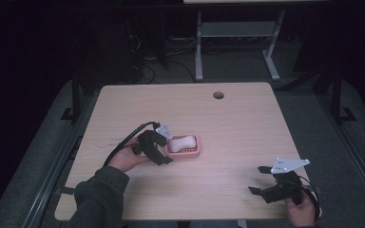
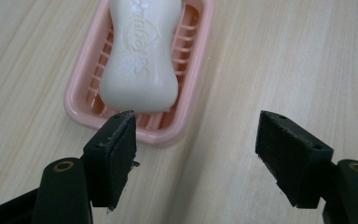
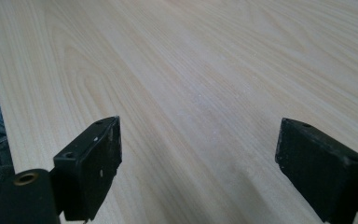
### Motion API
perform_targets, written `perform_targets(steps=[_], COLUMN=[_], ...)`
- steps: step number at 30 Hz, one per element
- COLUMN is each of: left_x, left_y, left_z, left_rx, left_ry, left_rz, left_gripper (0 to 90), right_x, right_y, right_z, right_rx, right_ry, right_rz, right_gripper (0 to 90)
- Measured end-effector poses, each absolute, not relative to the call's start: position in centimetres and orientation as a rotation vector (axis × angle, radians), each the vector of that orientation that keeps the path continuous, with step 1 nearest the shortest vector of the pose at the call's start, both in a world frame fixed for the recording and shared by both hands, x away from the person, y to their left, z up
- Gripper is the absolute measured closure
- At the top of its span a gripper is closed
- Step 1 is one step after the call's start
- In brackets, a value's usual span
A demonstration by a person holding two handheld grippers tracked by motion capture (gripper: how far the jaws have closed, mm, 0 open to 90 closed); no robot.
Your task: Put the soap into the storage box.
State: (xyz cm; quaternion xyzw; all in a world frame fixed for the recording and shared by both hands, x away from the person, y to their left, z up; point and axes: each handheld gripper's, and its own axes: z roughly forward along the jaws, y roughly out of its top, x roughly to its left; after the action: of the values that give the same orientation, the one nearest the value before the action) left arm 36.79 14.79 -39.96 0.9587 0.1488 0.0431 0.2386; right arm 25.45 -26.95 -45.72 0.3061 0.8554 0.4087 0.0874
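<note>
On a pale wood tabletop [image 1: 228, 123], left of centre, a pink soap dish [image 1: 184, 152] sits with a white bar of soap [image 1: 181, 142] lying lengthwise in it. From the left gripper view the soap [image 2: 140, 56] shows a waisted shape and embossed lettering, too unclear to read, and rests on the ribbed floor of the dish [image 2: 193, 93].

The left hand-held gripper [image 1: 167, 148] sits at the dish's left end, held by a left hand [image 1: 126, 159] in a dark green sleeve [image 1: 100, 197], with a black cable [image 1: 128, 137] looping from it across the tabletop. Its jaws stand wide apart and hold nothing. In its own view, the left hand-held gripper [image 2: 196, 144] has one pad overlapping the near rim of the dish, just short of the soap, though contact cannot be confirmed; the other pad is over bare wood to the right of the dish.

Well apart, near the right near corner of the tabletop, the right hand-held gripper [image 1: 259, 179] is held by a right hand [image 1: 300, 211], a grey three-cornered plate [image 1: 289, 165] on top. Its jaws are also spread wide and empty; its own view puts the right hand-held gripper [image 3: 198, 154] over bare wood grain.

A round cable hole [image 1: 218, 95] marks the far side of the tabletop, and beyond it a second table's white legs [image 1: 198, 47] stand on a grey floor [image 1: 237, 61] with loose cables.
</note>
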Motion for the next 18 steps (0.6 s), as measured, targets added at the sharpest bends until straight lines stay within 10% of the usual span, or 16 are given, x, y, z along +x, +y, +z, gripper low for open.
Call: perform_targets(steps=[18], left_x=[35.0], left_y=[17.0], left_z=[-40.2], left_rx=[2.606], left_ry=[0.415], left_rz=[0.139], left_gripper=[27.8], right_x=[25.4], right_y=[-27.1], right_z=[-45.8], right_rx=[0.938], right_ry=[2.541], right_rz=[1.196], right_gripper=[14.2])
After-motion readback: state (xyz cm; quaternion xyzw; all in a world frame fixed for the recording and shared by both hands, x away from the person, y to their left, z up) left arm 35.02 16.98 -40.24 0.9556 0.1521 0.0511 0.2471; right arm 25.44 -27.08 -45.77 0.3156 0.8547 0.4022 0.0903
